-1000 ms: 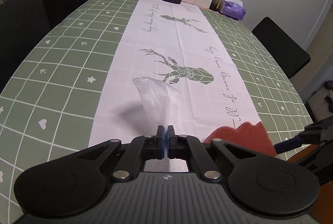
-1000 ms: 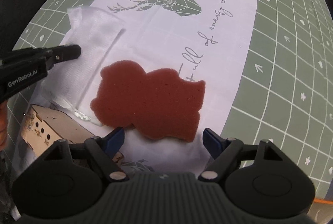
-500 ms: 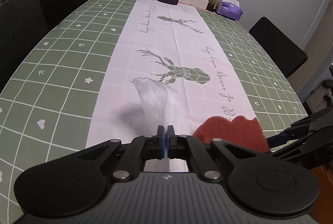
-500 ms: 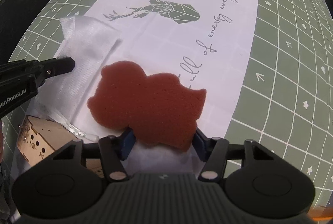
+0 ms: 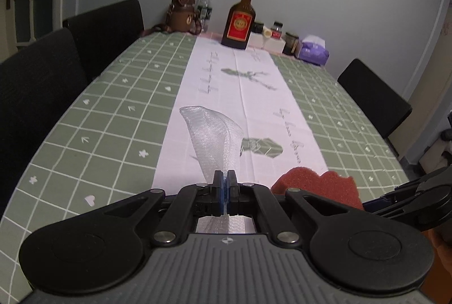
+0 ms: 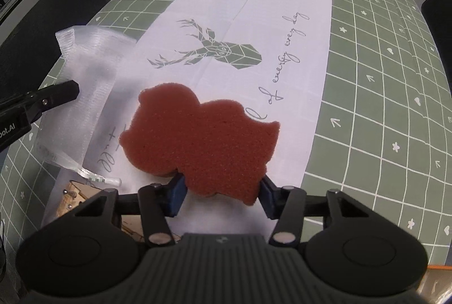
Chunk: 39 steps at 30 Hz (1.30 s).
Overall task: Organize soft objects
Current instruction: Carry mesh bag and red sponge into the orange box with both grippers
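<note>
Since the left gripper [image 5: 225, 182] is clamped on the mesh bag [image 5: 214, 140] and the right gripper [image 6: 221, 192] has been closing on the red sponge [image 6: 197, 142], both near the table's [image 6: 381, 77] front edge, I'd keep the bag mouth spread before sliding the sponge in.

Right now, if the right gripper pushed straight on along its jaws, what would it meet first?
Apart from the red sponge it already clamps, the right gripper, pointing steeply down, would probably meet the white table runner near the deer print; depth is uncertain.
</note>
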{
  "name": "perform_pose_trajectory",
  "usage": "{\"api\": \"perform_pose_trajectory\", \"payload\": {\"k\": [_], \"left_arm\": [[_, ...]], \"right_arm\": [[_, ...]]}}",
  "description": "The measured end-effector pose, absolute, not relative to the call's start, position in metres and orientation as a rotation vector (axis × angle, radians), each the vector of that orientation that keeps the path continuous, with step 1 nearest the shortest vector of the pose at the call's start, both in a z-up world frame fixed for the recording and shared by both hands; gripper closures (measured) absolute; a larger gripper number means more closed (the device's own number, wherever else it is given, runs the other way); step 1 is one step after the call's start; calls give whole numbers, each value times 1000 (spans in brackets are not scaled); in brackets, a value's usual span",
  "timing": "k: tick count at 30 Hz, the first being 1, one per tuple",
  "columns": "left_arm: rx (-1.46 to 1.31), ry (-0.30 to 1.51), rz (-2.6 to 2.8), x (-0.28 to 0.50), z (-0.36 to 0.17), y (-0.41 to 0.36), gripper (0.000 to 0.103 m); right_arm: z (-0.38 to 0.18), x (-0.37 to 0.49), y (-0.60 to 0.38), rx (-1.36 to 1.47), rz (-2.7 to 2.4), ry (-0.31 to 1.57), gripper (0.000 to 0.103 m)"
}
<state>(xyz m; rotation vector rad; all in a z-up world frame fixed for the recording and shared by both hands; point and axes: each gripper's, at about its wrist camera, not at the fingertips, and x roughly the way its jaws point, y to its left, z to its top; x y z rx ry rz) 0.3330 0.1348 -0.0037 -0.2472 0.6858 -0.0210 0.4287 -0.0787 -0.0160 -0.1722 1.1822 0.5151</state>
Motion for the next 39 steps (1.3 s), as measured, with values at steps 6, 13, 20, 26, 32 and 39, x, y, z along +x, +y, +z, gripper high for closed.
{"api": "perform_pose_trajectory", "payload": {"k": [6,13,20,26,32,39], "left_arm": [[-234,607,-37,299,34,125,102],[-223,508,-122,240,76,98,102],[-201,472,-270,193,93,49,102],[-165,526,-463,176,85,-19,102],[-81,611,-581,169,69,-81,102],[20,782,-646,175,40,-129,102]], "right_arm": [[29,394,-85,-177,532,1089,50],[74,331,-120,-196,531,995,50],[86,268,-182,-215,464,964,50],[83,230,-246,-244,360,989,50],[76,206,-299,-314,294,1057,49],[41,203,-326,-439,309,1179,49]]}}
